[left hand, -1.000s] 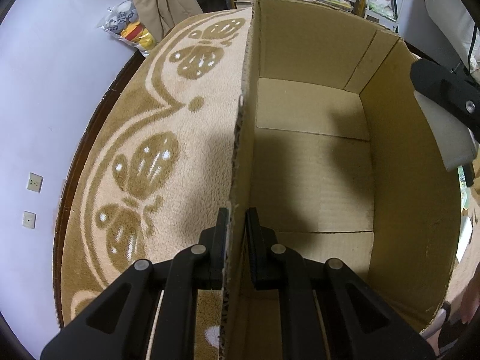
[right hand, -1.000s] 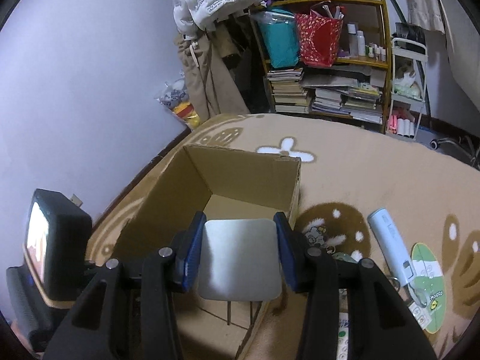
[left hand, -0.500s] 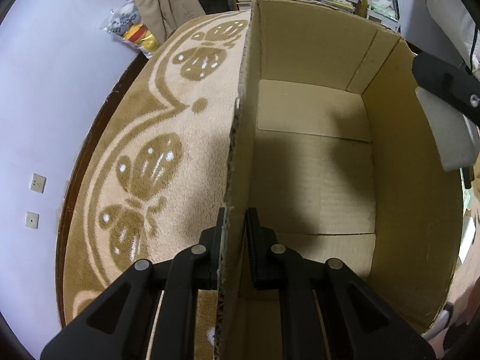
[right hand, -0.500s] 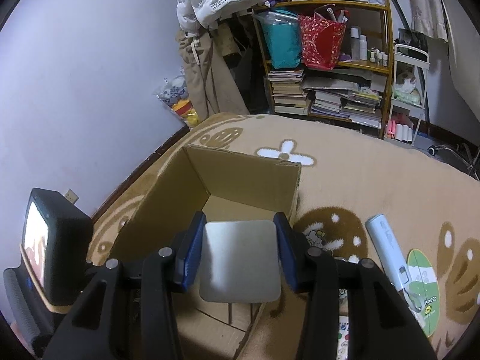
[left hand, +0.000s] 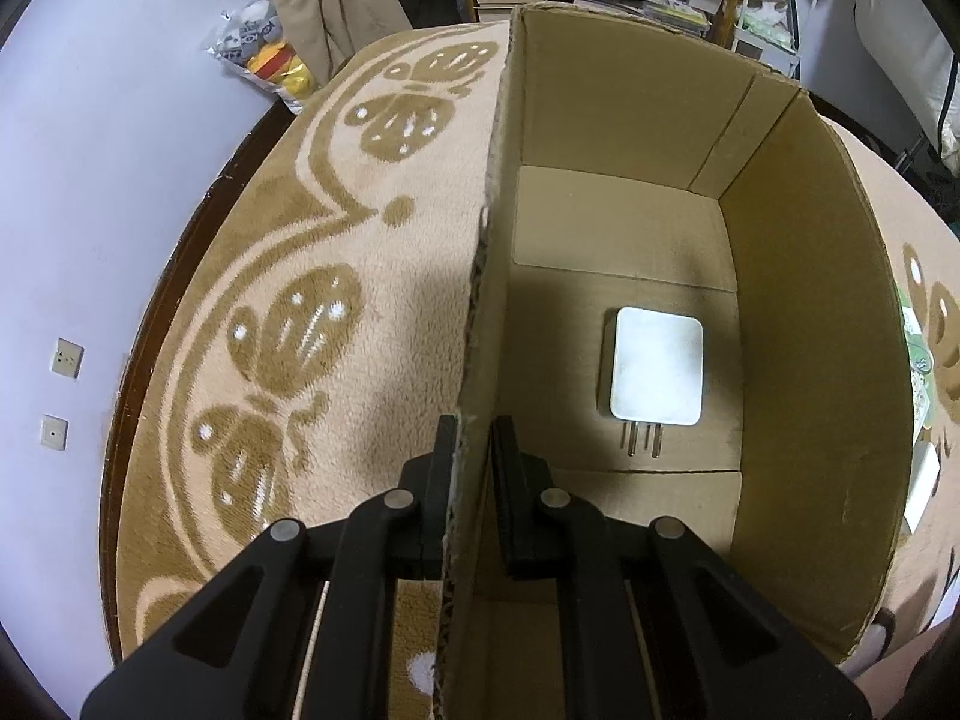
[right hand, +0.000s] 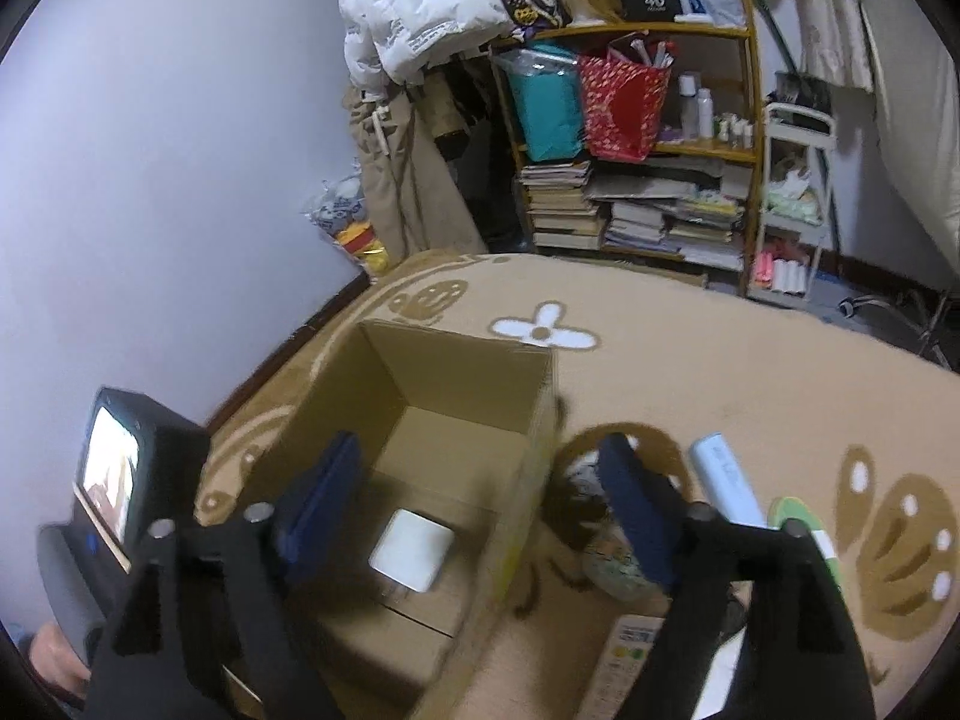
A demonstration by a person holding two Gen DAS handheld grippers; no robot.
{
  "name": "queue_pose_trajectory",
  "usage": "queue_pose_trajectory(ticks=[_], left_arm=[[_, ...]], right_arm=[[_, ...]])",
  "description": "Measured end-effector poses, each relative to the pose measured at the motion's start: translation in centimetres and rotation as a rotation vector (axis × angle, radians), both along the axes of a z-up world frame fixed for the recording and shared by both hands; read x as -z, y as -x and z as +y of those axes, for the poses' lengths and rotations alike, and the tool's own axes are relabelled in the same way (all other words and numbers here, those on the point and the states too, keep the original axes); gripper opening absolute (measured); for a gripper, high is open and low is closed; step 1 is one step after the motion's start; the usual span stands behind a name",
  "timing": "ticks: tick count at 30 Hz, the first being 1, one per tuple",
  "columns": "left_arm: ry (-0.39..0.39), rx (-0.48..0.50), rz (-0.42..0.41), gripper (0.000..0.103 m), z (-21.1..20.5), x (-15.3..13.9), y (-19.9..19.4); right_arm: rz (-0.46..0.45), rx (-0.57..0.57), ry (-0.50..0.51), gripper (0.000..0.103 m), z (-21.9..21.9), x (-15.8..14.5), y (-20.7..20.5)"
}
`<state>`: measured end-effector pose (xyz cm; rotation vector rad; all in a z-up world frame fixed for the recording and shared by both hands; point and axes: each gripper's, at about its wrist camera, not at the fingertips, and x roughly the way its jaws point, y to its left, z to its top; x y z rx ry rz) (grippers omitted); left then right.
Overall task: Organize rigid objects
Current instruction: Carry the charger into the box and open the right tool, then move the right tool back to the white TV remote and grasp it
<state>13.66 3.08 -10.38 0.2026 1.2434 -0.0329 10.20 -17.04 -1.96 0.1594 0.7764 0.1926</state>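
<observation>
A white square plug adapter with metal pins lies flat on the floor of the open cardboard box. My left gripper is shut on the box's left wall, one finger on each side of the cardboard. In the right wrist view my right gripper hangs open above the box, nothing between its blue pads, and the adapter lies below them on the box floor. The left gripper's camera housing shows at the left.
On the patterned beige rug right of the box lie a pale blue tube, a green round item and a printed packet. A cluttered bookshelf, a white trolley and hanging coats stand by the far wall.
My right gripper opened and let go of the white adapter, which dropped onto the box floor. The left gripper kept its hold on the box wall.
</observation>
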Motion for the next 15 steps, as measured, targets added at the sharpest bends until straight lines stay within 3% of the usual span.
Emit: queue_pose_trajectory(ticks=[3, 15], left_arm=[[-0.003, 0.002, -0.002, 0.01, -0.1, 0.0, 0.1], [0.008, 0.004, 0.0, 0.01, 0.0, -0.1, 0.2]], right_arm=[[0.04, 0.032, 0.037, 0.089, -0.9, 0.5, 0.6], [0.168, 0.129, 0.032, 0.089, -5.4, 5.4, 4.1]])
